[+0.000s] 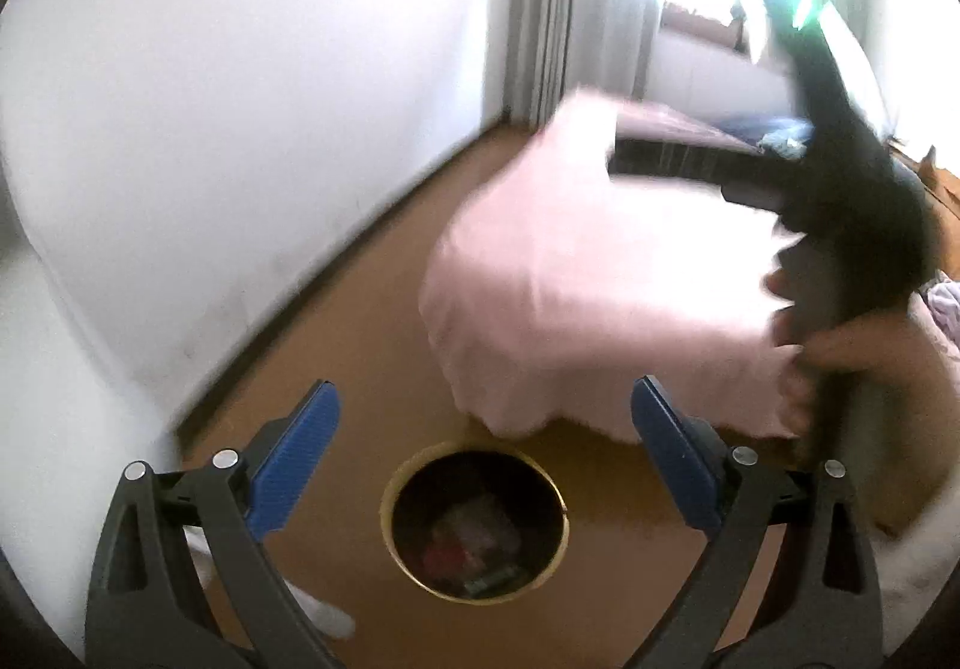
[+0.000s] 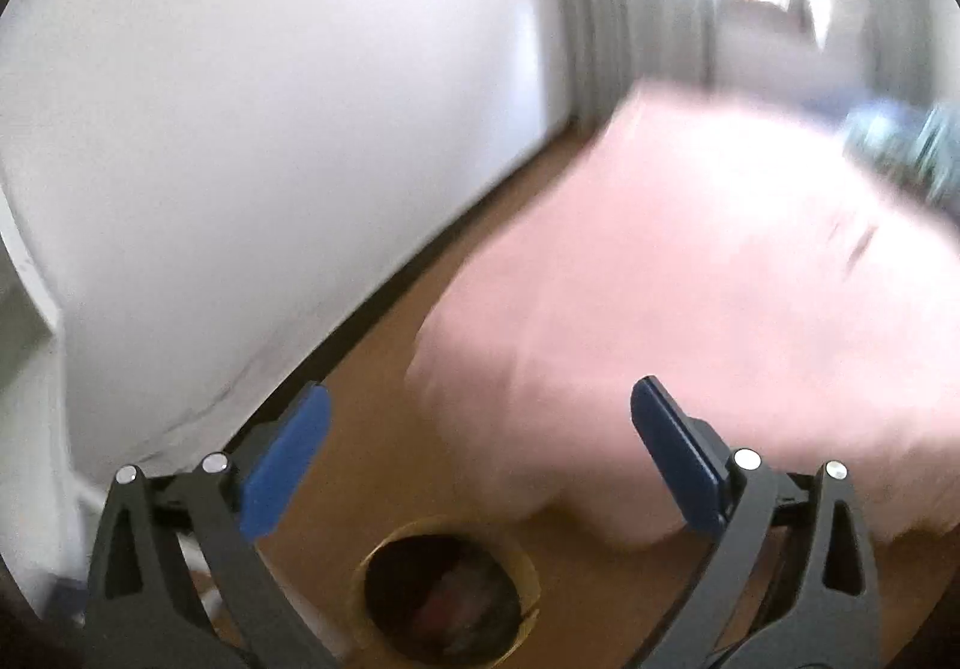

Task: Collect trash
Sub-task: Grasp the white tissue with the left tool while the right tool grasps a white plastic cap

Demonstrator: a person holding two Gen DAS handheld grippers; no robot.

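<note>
Blue-padded left gripper [image 1: 485, 450], seen from the left wrist: jaws spread wide with nothing between them, hanging above a round gold-rimmed bin [image 1: 475, 525] that stands on the brown floor [image 1: 336, 345]. Trash [image 1: 474, 546], reddish and pale, lies blurred inside the bin. A pink bed cover [image 1: 576, 279] rises just beyond; at the right edge a hand [image 1: 852, 345] grips the dark right gripper [image 1: 669, 177], its fingers open.

Right wrist view, heavily blurred: right gripper [image 2: 480, 447] likewise wide and empty, with the bin [image 2: 447, 594] low in frame between its fingers, beside the pink cover [image 2: 690, 279] and white wall [image 2: 270, 129].
</note>
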